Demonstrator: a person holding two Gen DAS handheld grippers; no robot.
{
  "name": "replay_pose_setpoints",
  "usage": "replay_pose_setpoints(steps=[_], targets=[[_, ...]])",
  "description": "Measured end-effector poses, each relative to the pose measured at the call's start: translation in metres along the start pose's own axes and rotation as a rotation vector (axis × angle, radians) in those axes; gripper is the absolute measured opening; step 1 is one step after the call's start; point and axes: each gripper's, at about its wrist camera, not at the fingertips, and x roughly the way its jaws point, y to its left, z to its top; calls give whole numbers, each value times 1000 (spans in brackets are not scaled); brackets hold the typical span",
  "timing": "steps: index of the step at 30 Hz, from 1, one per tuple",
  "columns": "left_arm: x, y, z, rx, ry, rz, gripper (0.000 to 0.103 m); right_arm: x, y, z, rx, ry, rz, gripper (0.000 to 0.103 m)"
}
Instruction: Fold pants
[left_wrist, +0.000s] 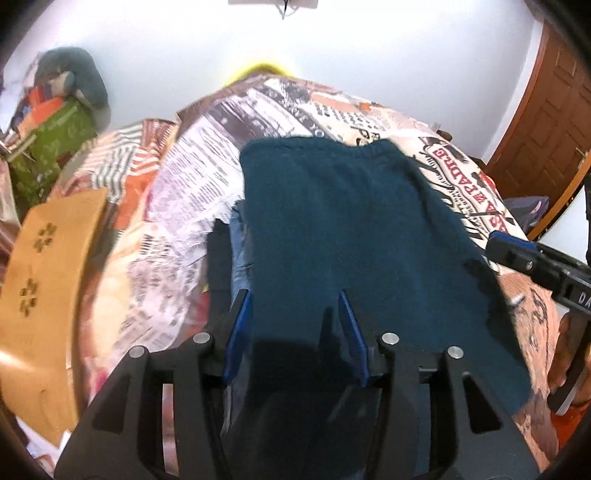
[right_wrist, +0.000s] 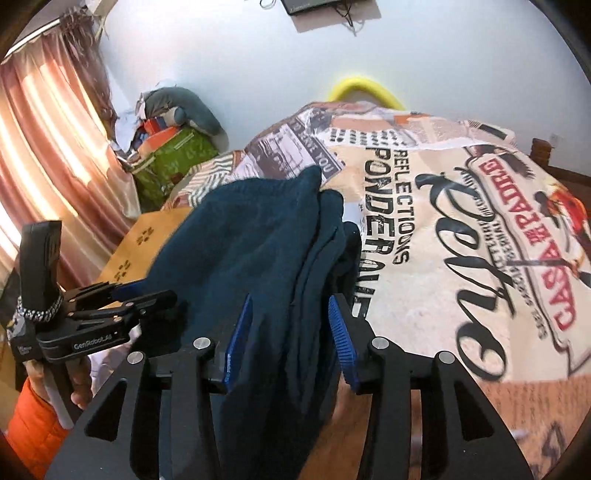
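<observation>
One pair of dark teal pants (left_wrist: 332, 221), laid flat on a bed under a printed newspaper-style cover (left_wrist: 184, 177). In the left wrist view: filling the centre of the frame, waistband towards the upper middle, near edge running down between the fingers at the bottom.

Two grippers, both over the near end of the garment:

- Left gripper (left_wrist: 291, 295): bottom centre of the left wrist view, pointing steeply down. Blue pads (left_wrist: 238, 332) standing partly apart, teal cloth lying in the gap, neither pad visibly pressing on it. Nothing clamped.
- Right gripper (right_wrist: 290, 297): bottom centre of the right wrist view. Pads likewise partly apart, a bunched, layered fold of the pants rising between them and heaping towards the upper middle of the frame. Cloth close against the left pad; no firm pinch apparent.

Seen also in the right wrist view, lower left: the left gripper from the side, fingers at the edge of the pants, held by a hand (right_wrist: 79, 384) with an orange sleeve (right_wrist: 33, 424).

Surroundings: tan wooden panel (left_wrist: 55, 258) with cut-out holes, left of the bed; green box (left_wrist: 55, 140), upper left; pink curtain (right_wrist: 44, 129), far left of the right wrist view; brown door (left_wrist: 546, 129), upper right of the left wrist view.
</observation>
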Motion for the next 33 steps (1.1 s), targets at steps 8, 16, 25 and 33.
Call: replay_pose_setpoints(steps=[8,16,25,33], targets=[[-141,-22,-16,3,-177,0,47,-91,36,-1,-108,-127,4,46],[-289,-68,-59,69,-437,5,49,-216,97,-27,-229,-355,37,54],[-400,-100,-131,59,-666,-1,49,-310,151,-85,-289,-554,97,54],[-428,-116,-179,52,-751,38,84,-325,170,-124,-313,-628,49,68]])
